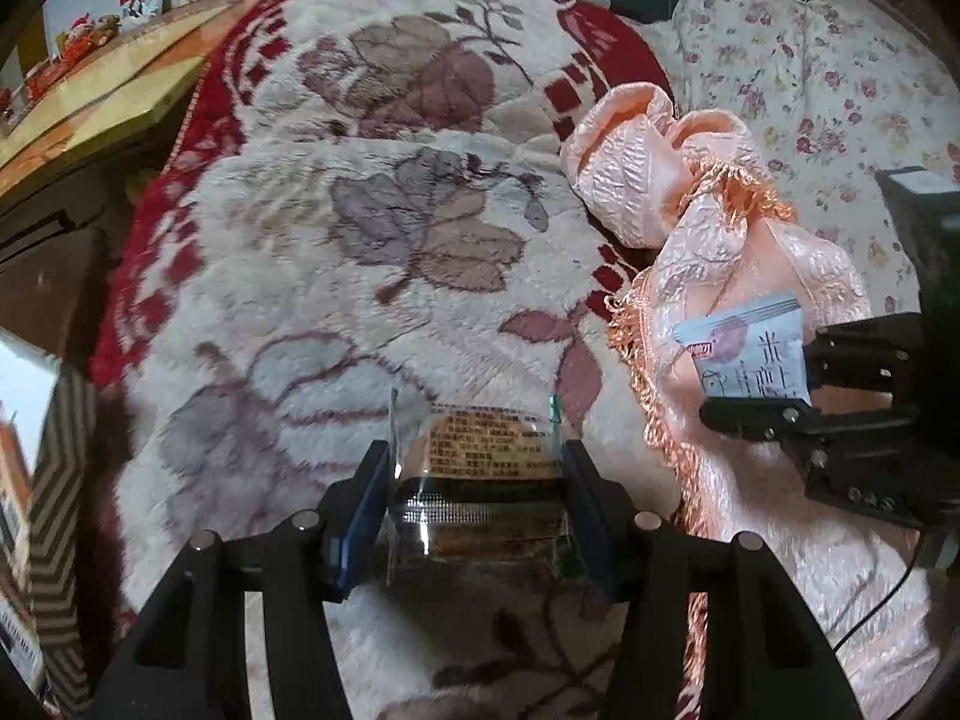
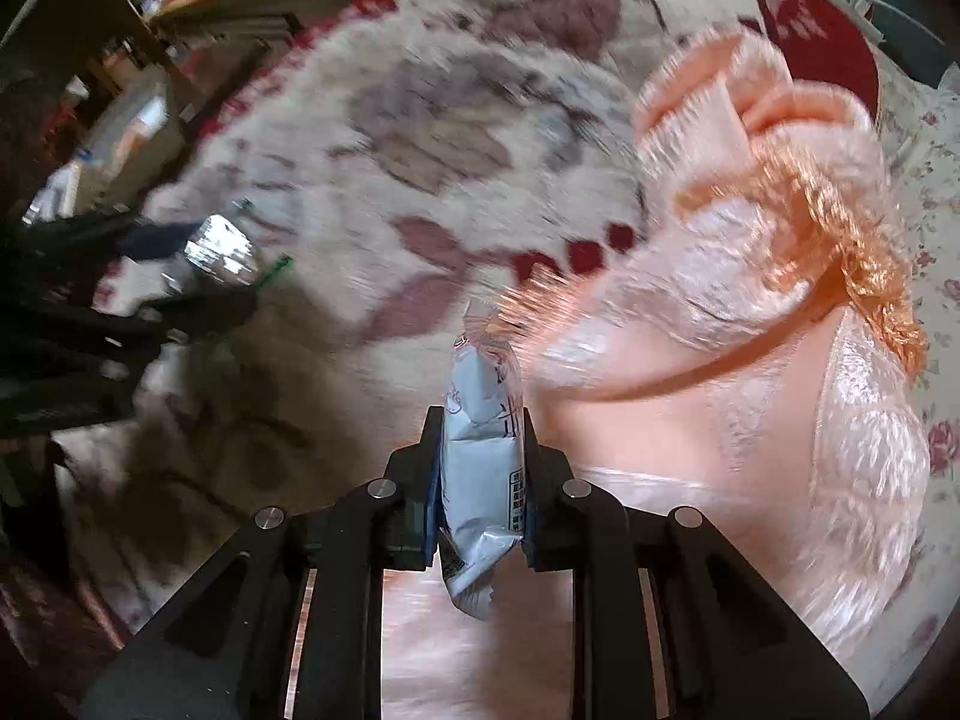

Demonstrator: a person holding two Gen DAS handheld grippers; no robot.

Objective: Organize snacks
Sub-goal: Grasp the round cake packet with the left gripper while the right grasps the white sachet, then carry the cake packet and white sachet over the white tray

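My left gripper (image 1: pixel 474 468) is shut on a clear snack packet (image 1: pixel 480 480) with brown printed text and a green edge, held above a fluffy floral blanket (image 1: pixel 336 252). In the right wrist view that packet (image 2: pixel 219 255) shows shiny at the left, in the left gripper (image 2: pixel 198 276). My right gripper (image 2: pixel 480 444) is shut on a pale blue-grey snack packet (image 2: pixel 483 468), held edge-on over a peach satin cloth (image 2: pixel 750 432). From the left wrist view the same blue-grey packet (image 1: pixel 750 354) sits in the right gripper (image 1: pixel 774 384) at the right.
The peach cloth (image 1: pixel 690 192) with a fringed edge lies bunched on the blanket's right side. A small-flowered sheet (image 1: pixel 840 84) lies beyond it. A wooden table (image 1: pixel 102 90) with clutter stands at the far left, off the blanket's red-patterned edge.
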